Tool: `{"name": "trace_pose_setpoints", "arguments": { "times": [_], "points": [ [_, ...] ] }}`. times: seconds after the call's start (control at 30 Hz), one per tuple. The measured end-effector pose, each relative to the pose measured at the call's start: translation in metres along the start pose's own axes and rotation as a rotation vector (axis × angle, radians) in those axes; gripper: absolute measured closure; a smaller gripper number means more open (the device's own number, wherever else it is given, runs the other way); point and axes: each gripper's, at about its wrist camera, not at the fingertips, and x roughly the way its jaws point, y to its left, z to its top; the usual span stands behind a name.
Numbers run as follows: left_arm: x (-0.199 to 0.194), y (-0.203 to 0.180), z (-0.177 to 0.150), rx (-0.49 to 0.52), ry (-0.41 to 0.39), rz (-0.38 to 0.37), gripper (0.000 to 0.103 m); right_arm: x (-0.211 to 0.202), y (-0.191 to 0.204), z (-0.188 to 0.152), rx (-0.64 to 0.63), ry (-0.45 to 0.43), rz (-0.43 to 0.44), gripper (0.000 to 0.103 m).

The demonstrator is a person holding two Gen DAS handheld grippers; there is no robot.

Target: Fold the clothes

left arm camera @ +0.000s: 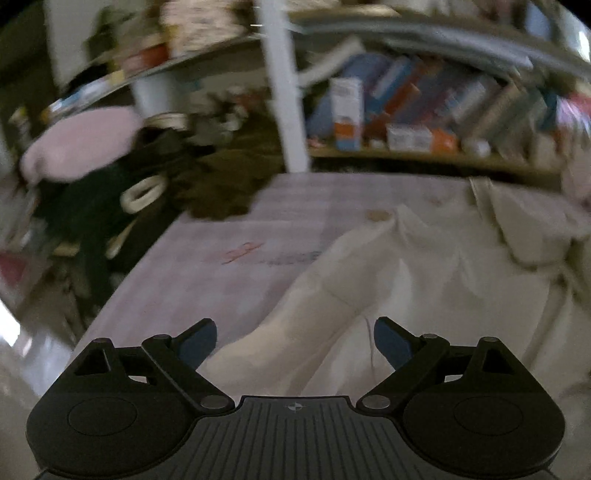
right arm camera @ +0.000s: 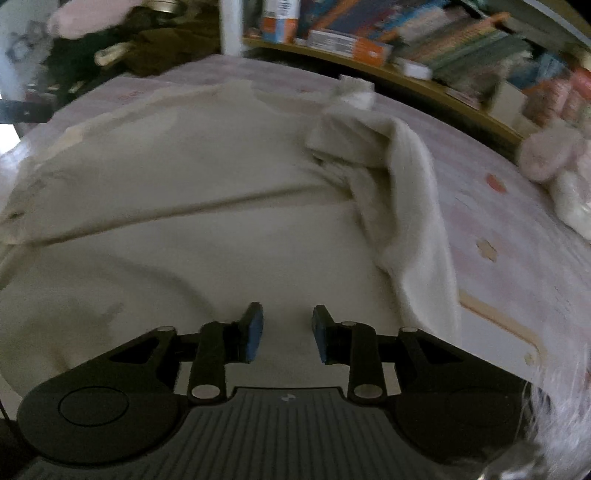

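A cream garment [right arm camera: 184, 184] lies spread over a pink striped sheet [right arm camera: 517, 240]. One sleeve [right arm camera: 406, 192] is folded in across its right side, with the cuff bunched near the far edge. My right gripper [right arm camera: 288, 308] hangs just over the garment's near part, jaws a little apart, nothing pinched between the blue pads. In the left wrist view the same garment [left arm camera: 424, 266] fills the right half, and a sleeve runs down toward the camera. My left gripper [left arm camera: 294, 325] stands wide open above that sleeve, holding nothing.
A bookshelf [right arm camera: 406, 33] packed with books and boxes runs behind the surface, with a white post [left arm camera: 284, 92] at its corner. Dark clothes [left arm camera: 110, 206] and a pink cushion [left arm camera: 81, 147] are piled beyond the sheet's left edge. A fluffy pink item [right arm camera: 554, 151] lies at the right.
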Motion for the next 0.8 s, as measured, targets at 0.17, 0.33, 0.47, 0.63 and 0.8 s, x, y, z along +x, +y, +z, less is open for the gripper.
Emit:
{"name": "trace_pose_setpoints", "arguments": {
  "times": [0.17,0.33,0.47,0.63,0.8],
  "points": [
    [0.037,0.002,0.01,0.16,0.016,-0.017,0.01,-0.008,-0.01,-0.008,0.175,0.048,-0.146,0.065],
    [0.064,0.025,0.016,0.158,0.025,-0.119,0.017,-0.019,0.002,-0.017,0.299,0.088,-0.27,0.065],
    [0.097,0.043,0.018,0.125,0.104,-0.196,0.05,-0.022,0.017,-0.018,0.361,0.119,-0.364,0.065],
    [0.118,0.054,0.023,0.092,0.141,-0.376,0.103,-0.023,0.033,-0.02,0.44,0.165,-0.459,0.066],
    [0.16,0.075,0.059,0.061,0.128,-0.348,0.103,-0.027,0.047,-0.024,0.525,0.176,-0.482,0.07]
  ]
}}
